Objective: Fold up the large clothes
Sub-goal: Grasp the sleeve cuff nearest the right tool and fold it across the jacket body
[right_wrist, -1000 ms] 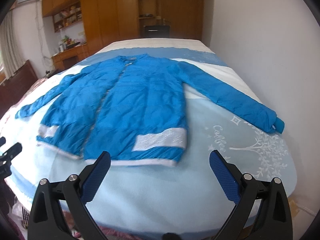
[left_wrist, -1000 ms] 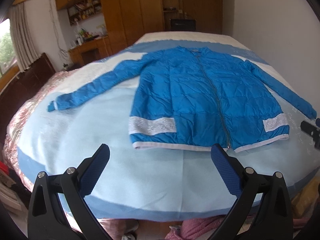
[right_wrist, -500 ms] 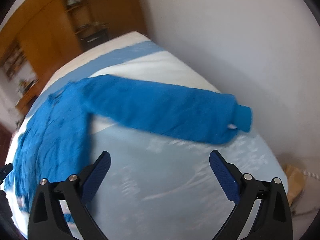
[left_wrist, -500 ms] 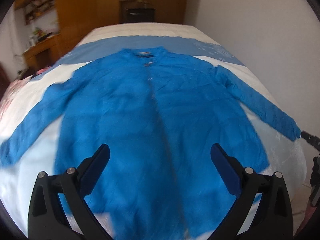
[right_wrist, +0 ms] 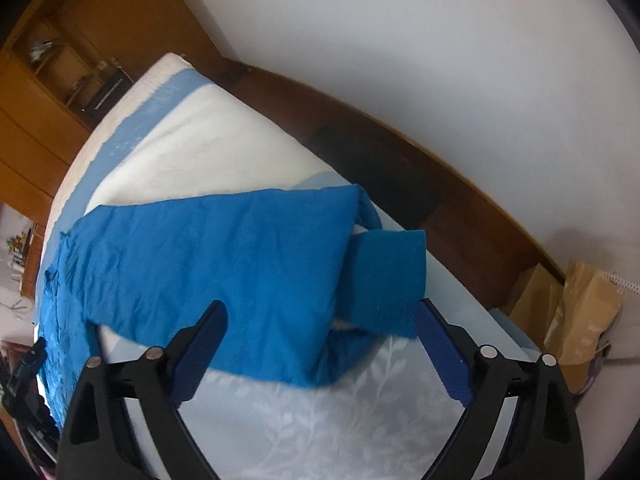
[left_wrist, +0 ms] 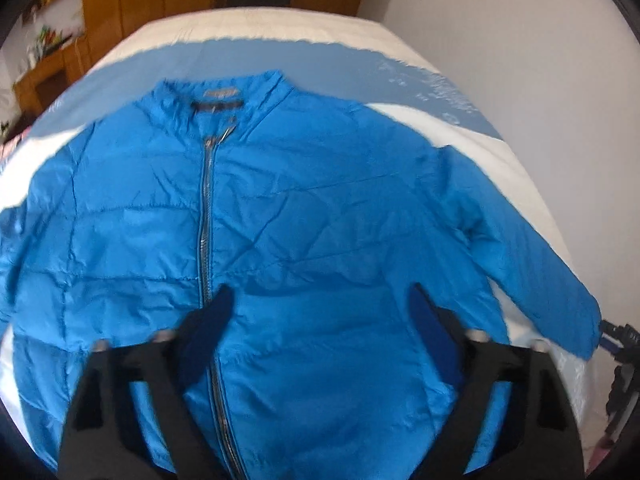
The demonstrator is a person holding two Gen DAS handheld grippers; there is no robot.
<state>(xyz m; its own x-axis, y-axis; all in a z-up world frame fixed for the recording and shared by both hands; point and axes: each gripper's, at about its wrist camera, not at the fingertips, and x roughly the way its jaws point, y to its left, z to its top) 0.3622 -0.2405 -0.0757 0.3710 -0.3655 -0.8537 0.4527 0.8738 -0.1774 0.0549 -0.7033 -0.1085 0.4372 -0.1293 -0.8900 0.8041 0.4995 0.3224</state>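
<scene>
Both claws, left [left_wrist: 320, 320] and right [right_wrist: 320, 336], tilt down over jacket [left_wrist: 320, 200], closing, empty.

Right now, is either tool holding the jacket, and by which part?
Nothing is held. The left tool, closing, is over the jacket front; the right tool, closing, is over the sleeve end.

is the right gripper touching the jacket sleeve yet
Cannot tell. In the right wrist view the right gripper, closing, frames the sleeve, but no pad contact or gap shows.
</scene>
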